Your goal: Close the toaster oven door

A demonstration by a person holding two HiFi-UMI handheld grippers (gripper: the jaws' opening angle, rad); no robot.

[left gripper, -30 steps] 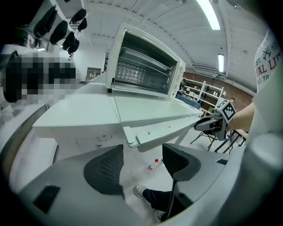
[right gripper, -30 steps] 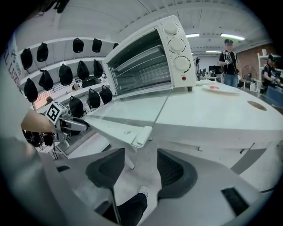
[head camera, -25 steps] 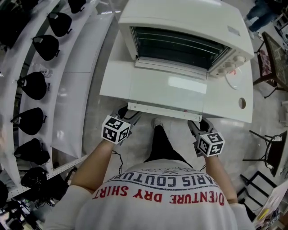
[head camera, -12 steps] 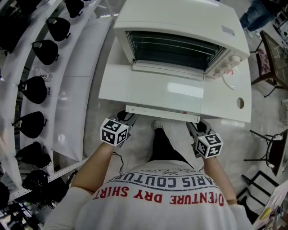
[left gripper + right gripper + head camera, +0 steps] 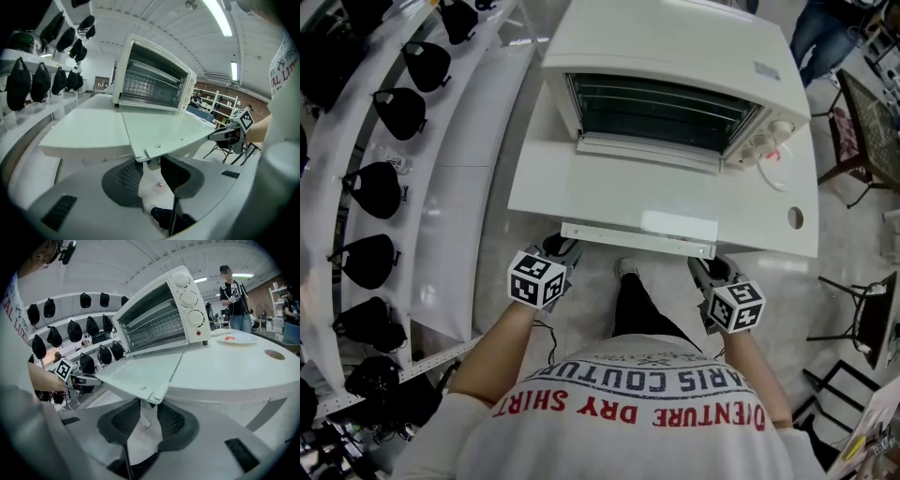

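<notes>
The white toaster oven [image 5: 675,56] stands on a white table [image 5: 802,178] with its glass door [image 5: 647,192] folded down flat toward me. The door's white handle bar [image 5: 637,239] runs along its front edge. My left gripper [image 5: 561,249] sits under the bar's left end, my right gripper [image 5: 711,268] under its right end. In the left gripper view the jaws [image 5: 151,164] are closing with the handle's post between the pads. The right gripper [image 5: 148,411] is closing too, its post still loose in the gap. The open door [image 5: 140,366] hangs just above.
Curved white shelves with several black caps [image 5: 375,187] run along the left. The table has a round hole [image 5: 794,217] at its right. A chair [image 5: 862,122] stands further right. A person [image 5: 232,287] stands behind the table, near a plate [image 5: 236,339].
Both grippers have crept forward until their jaws sit under the ends of the handle bar. The door lies flat as before.
</notes>
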